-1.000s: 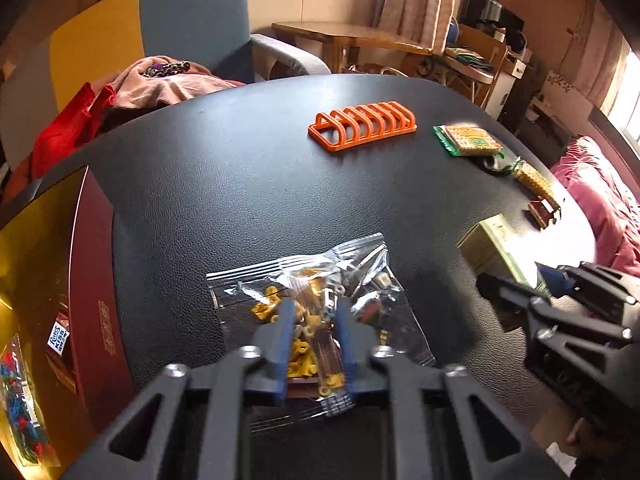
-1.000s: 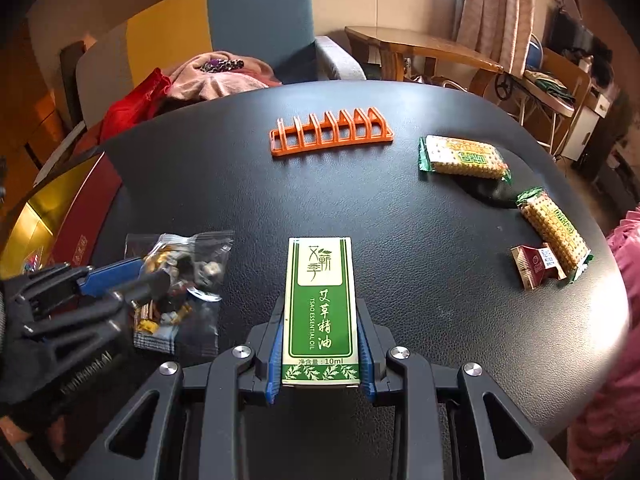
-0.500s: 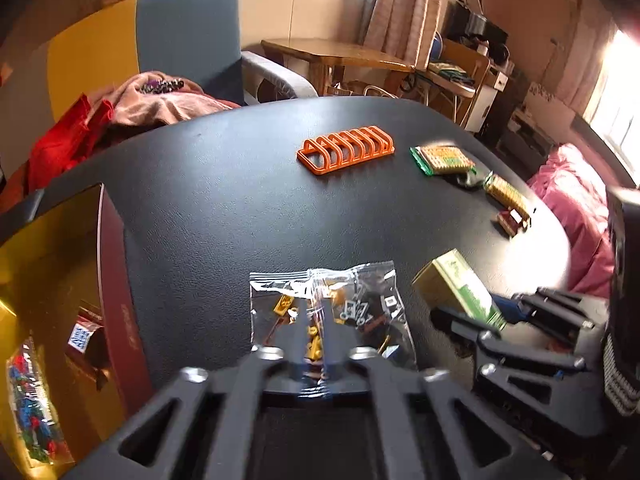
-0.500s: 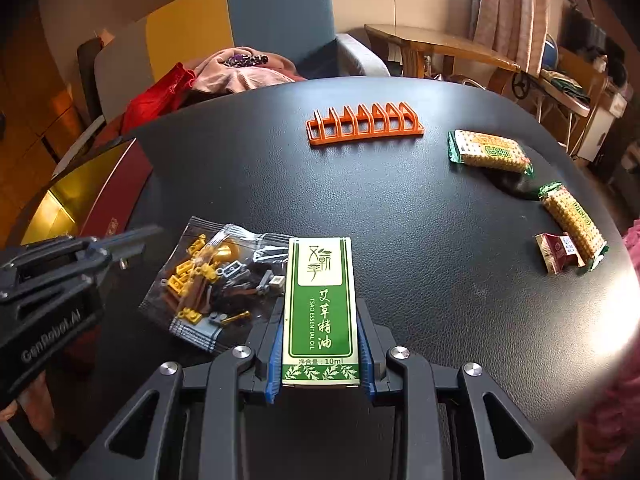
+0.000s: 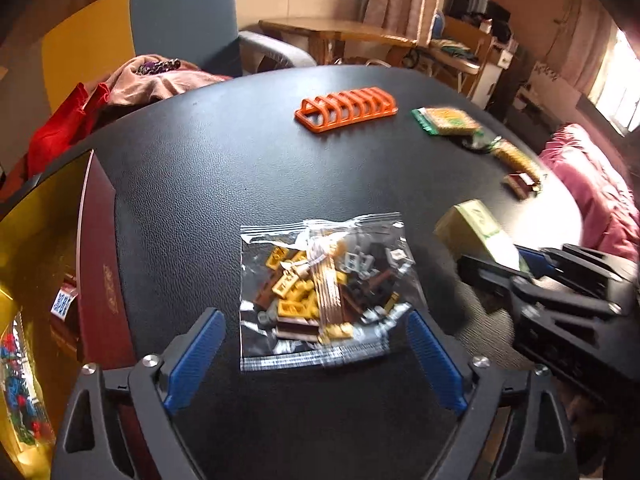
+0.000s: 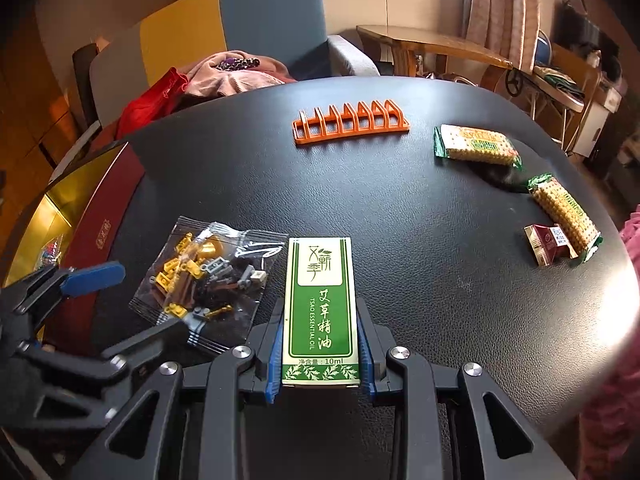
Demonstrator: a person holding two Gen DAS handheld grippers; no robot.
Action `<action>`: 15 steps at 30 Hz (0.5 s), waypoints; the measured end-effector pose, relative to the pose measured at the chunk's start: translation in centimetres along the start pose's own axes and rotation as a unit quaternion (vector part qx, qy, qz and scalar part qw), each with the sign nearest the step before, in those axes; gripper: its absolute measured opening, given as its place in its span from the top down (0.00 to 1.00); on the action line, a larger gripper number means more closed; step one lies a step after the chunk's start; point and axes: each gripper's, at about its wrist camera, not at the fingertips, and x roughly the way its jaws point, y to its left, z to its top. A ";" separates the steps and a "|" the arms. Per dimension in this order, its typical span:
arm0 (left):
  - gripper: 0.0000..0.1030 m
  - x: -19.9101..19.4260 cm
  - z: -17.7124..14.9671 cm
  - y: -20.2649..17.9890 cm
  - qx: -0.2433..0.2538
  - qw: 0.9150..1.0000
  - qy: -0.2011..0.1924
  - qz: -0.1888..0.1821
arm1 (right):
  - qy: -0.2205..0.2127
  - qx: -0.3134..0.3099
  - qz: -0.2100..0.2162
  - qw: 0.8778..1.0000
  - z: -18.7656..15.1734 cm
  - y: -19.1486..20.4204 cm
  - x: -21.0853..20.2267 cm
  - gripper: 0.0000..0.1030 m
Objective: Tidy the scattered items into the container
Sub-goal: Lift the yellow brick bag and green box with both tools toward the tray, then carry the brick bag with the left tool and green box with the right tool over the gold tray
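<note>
A clear bag of small bricks [image 5: 326,284] lies flat on the black table [image 5: 224,168]. My left gripper [image 5: 316,356] is open, its blue fingers either side of the bag's near edge, not touching it. The bag also shows in the right wrist view [image 6: 204,276], with the left gripper [image 6: 92,304] beside it. My right gripper [image 6: 320,344] is shut on a green essential oil box [image 6: 320,304], also seen in the left wrist view [image 5: 476,232]. The red and gold container [image 5: 96,248] stands open at the table's left edge [image 6: 100,216].
An orange rack [image 6: 350,122] lies at the back. Two cracker packs [image 6: 476,146] [image 6: 564,210] and a small red packet [image 6: 546,242] lie on the right. A chair with clothes [image 6: 224,72] stands behind the table.
My left gripper opened and let go of the bag of bricks, which now lies flat on the table. My right gripper still holds the box and shifted slightly toward the bag.
</note>
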 end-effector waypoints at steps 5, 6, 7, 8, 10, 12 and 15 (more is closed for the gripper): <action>0.01 2.1 0.7 -0.3 0.002 1.000 0.019 0.000 | 0.000 -0.011 -0.009 1.000 0.1 -0.4 0.4 0.70; 0.00 2.4 0.8 -0.4 0.003 1.000 0.021 0.000 | 0.000 -0.011 -0.012 1.000 0.2 -0.6 0.4 0.70; 0.00 2.6 1.0 -0.5 0.003 1.000 0.022 0.001 | 0.001 -0.008 -0.011 1.000 0.2 -0.9 0.5 0.70; 0.00 2.9 1.3 -0.8 0.008 1.000 0.024 0.004 | 0.002 -0.004 -0.010 1.000 0.2 -1.2 0.6 0.70; 0.00 3.4 1.7 -1.3 0.016 0.999 0.029 0.020 | 0.003 0.000 -0.011 1.000 0.3 -1.7 0.7 0.70; 0.00 3.5 1.7 -1.3 0.006 0.999 0.023 0.023 | 0.006 0.005 -0.011 1.000 0.3 -2.1 1.0 0.70; 0.03 3.4 1.8 -1.2 -0.002 1.000 0.013 0.023 | 0.009 0.006 -0.010 1.000 0.2 -2.3 1.2 0.70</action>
